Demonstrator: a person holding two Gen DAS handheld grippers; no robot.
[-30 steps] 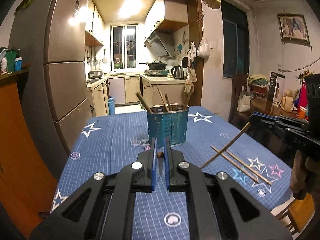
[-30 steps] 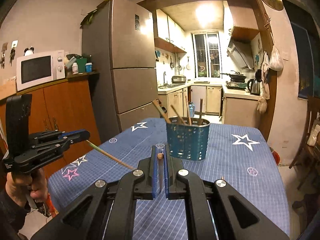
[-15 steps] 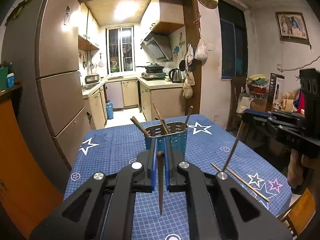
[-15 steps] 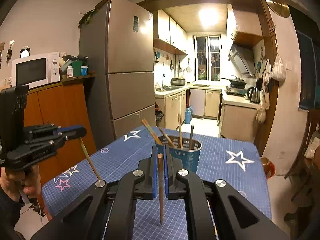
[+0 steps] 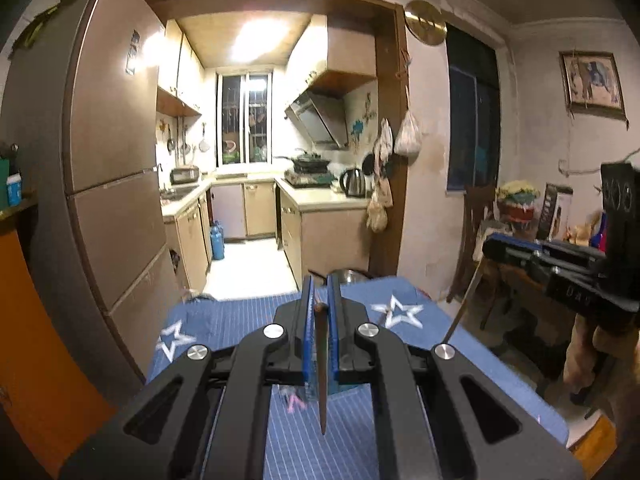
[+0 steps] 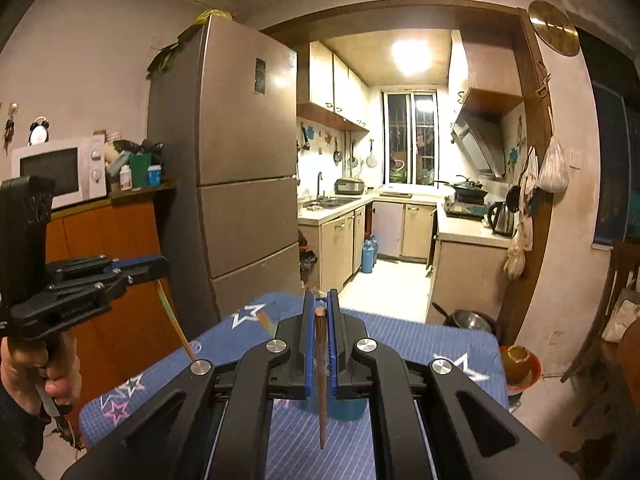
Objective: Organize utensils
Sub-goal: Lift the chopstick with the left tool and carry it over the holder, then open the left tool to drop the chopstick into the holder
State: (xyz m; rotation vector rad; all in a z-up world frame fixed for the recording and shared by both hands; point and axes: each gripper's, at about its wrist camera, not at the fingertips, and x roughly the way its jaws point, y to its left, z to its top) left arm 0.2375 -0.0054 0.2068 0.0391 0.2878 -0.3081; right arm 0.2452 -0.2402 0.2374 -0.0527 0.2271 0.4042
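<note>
My left gripper (image 5: 319, 294) is shut on a dark chopstick (image 5: 321, 380) that hangs straight down between its blue pads, above the blue star tablecloth (image 5: 248, 312). My right gripper (image 6: 320, 308) is likewise shut on a brown chopstick (image 6: 321, 392) hanging point down. Each view shows the other gripper from the side: the right gripper (image 5: 490, 246) with its chopstick (image 5: 464, 304), and the left gripper (image 6: 160, 266) with its chopstick (image 6: 174, 320). The teal utensil holder (image 6: 348, 410) is mostly hidden under the right gripper's fingers.
A tall fridge (image 6: 248, 160) and an orange cabinet (image 6: 116, 232) with a microwave (image 6: 52, 170) stand left of the table. A metal bowl (image 6: 468, 320) and an orange bowl (image 6: 520, 360) sit on the floor to the right. A wooden chair (image 5: 476, 240) stands by the far wall.
Both grippers have risen with their chopsticks, which swung from slanted to hanging straight down. The teal holder has dropped from the middle of each view to beneath the fingers.
</note>
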